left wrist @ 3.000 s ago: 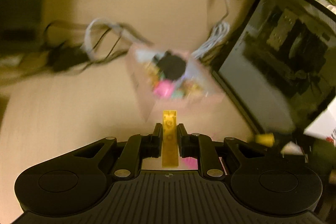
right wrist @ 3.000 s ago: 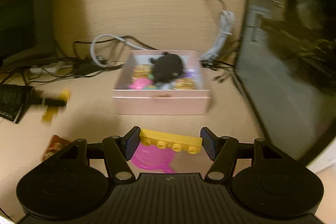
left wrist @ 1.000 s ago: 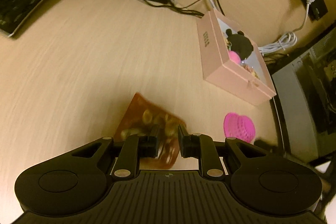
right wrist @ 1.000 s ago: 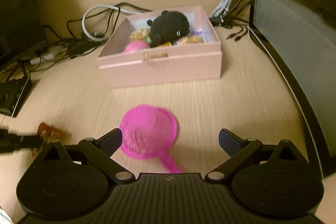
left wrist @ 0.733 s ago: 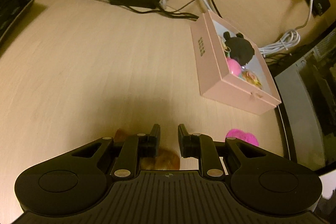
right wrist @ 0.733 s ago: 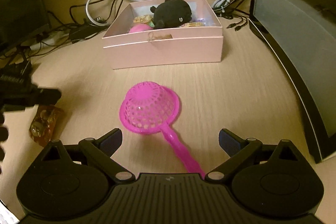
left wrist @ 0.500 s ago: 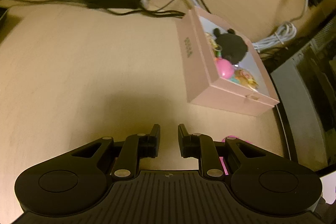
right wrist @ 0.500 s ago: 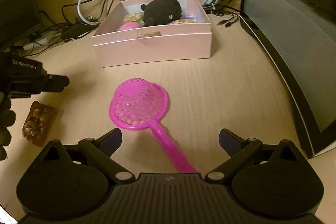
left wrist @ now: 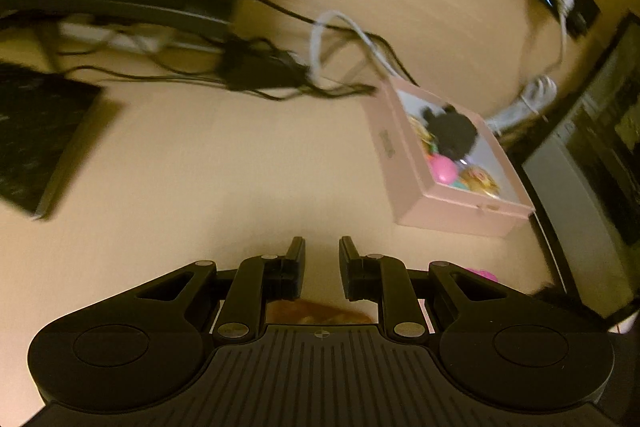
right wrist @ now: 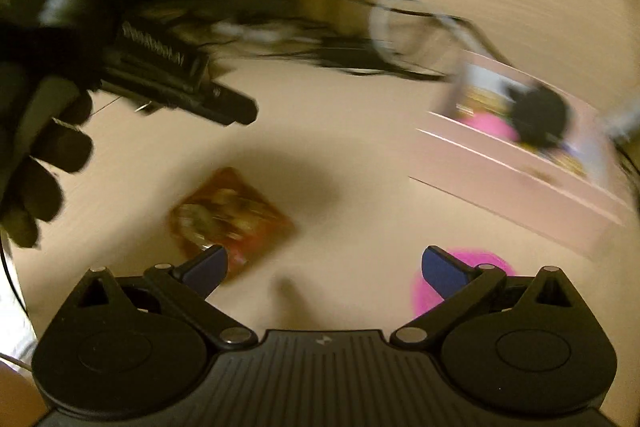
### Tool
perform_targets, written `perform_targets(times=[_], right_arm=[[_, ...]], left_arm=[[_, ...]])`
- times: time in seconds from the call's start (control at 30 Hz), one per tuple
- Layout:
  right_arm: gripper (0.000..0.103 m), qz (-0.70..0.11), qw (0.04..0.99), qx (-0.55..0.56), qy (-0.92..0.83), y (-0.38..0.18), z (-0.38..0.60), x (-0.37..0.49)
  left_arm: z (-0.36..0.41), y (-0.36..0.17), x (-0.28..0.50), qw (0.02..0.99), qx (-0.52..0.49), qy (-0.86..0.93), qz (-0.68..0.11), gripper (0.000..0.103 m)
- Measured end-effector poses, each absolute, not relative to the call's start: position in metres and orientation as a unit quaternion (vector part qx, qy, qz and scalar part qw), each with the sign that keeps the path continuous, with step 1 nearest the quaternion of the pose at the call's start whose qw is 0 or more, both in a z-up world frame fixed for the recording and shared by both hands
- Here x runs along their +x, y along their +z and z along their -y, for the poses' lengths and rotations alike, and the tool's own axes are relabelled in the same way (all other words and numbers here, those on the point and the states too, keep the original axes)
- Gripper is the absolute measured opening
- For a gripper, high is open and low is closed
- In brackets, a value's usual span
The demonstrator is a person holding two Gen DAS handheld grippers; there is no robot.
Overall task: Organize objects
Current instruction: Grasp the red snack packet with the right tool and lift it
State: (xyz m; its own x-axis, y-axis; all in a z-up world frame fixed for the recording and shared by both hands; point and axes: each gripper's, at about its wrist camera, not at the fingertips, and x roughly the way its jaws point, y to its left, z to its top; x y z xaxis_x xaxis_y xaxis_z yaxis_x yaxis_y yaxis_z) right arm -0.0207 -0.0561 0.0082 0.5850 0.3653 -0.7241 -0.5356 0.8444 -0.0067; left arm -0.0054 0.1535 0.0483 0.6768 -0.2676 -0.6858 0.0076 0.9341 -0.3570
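On desk (right wrist: 340,147): orange-brown packet (right wrist: 230,213)

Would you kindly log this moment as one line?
left gripper: shut, empty | right gripper: open, empty | snack packet, pink strainer: on desk, outside pink box

Right gripper (right wrist: 324,263) swung left — over the orange packet (right wrist: 230,215).

No text can be read; the marking on the pink box (left wrist: 387,143) side is blurred
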Motion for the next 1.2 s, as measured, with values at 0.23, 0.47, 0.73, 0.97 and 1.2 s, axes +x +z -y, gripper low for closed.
perform_targets(times=[0.23,0.47,0.73,0.97,1.2], right_arm=[[0.103,-0.391,0.854,-0.128,0.319,-0.014,0.020,0.013],[0.103,-0.402,0.836,-0.109,0.356,-0.015,0.006,0.014],[0.102,-0.404,0.840,-0.115,0.342,-0.019,-0.013,0.012],[0.075,-0.392,0.864,-0.114,0.295,-0.006,0.003,0.002],[0.071,-0.353,0.914,-0.083,0.183,0.038,0.071,-0.013]], left_arm=[[-0.190,0.058,-0.047,0.902,-0.183,-0.023,-0.390,0.020],[-0.209,0.054,-0.071,0.897,-0.203,0.010,-0.393,0.020],[-0.201,0.050,-0.070,0.895,-0.211,-0.001,-0.392,0.020],[-0.191,0.051,-0.065,0.896,-0.207,-0.020,-0.393,0.020],[-0.167,0.042,-0.050,0.890,-0.203,-0.055,-0.404,0.020]])
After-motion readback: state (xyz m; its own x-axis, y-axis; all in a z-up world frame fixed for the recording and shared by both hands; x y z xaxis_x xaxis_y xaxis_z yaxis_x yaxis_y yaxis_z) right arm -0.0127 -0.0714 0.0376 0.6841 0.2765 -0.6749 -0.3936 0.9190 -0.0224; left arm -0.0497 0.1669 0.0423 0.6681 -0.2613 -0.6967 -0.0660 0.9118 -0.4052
